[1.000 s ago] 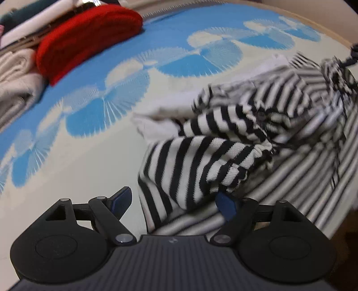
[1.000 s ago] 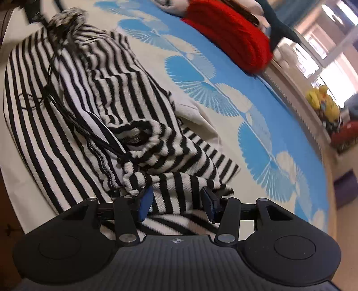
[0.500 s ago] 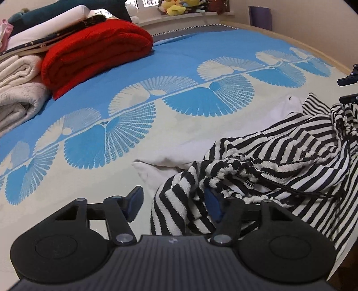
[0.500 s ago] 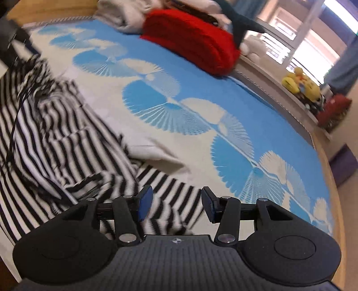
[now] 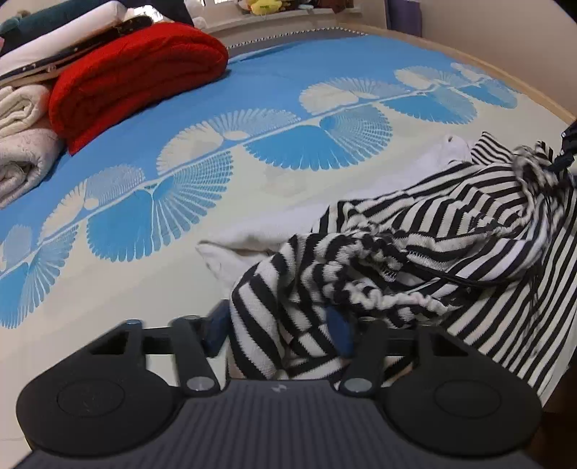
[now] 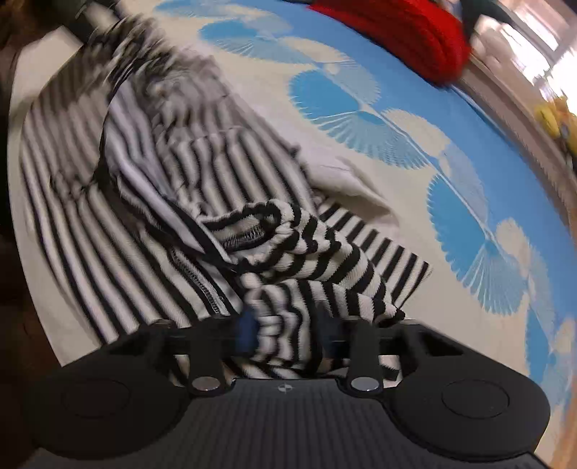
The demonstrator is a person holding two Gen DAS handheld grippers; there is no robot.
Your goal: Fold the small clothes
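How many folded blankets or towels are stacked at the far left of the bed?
3 clearly: a red blanket, a cream towel beside it, and a pale one below that. More items lie above them, partly cut off.

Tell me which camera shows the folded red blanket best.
The left wrist view. There the red blanket shows nearly whole and sharp, folded beside the stacked pale linens at the far left of the bed. The right wrist view catches only a blurred part of it, cut off by the top edge.
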